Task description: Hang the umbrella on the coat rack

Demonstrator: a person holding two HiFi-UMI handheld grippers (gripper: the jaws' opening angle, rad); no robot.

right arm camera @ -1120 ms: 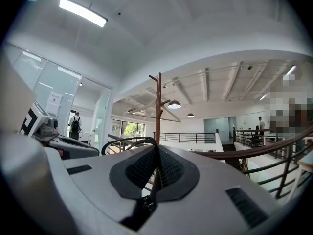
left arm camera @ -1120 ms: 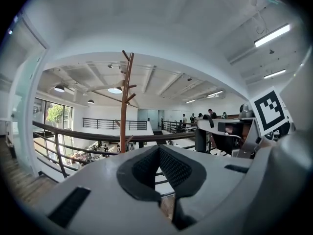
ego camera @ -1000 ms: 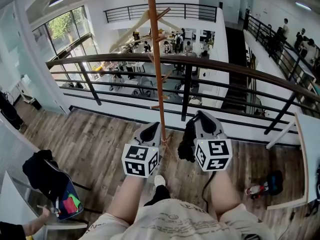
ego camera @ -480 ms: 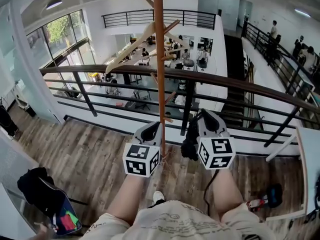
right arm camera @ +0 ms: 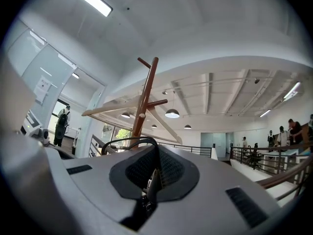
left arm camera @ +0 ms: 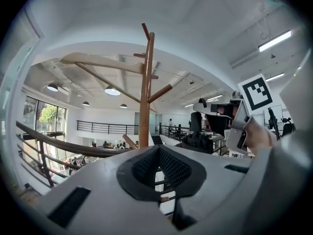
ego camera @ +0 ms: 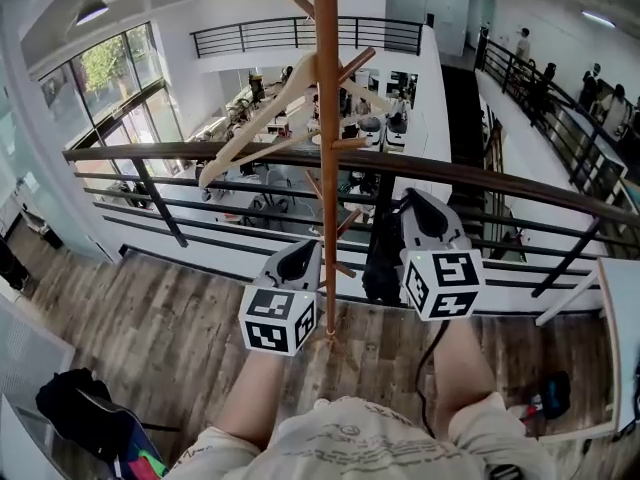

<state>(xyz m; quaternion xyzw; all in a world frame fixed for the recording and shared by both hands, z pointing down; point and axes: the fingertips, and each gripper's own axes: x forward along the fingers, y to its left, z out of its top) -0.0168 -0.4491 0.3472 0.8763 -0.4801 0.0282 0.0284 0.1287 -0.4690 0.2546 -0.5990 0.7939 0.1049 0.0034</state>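
Mezzanine flooring and a dark railing (ego camera: 200, 154) fill the head view. The wooden coat rack (ego camera: 326, 118) rises at centre frame, with a hanger (ego camera: 262, 116) on its upper pegs. Just right of the pole, the right gripper (ego camera: 418, 216) carries the folded black umbrella (ego camera: 380, 263), which hangs limp. The left gripper (ego camera: 300, 260) sits at lower centre.

In the left gripper view the fingers meet on nothing.

In the right gripper view the fingers are clamped on what looks like the umbrella's thin strap, and its loop (right arm camera: 128, 142) arches above them. The umbrella looks light and soft, and the loop seems the part to slip over a peg.
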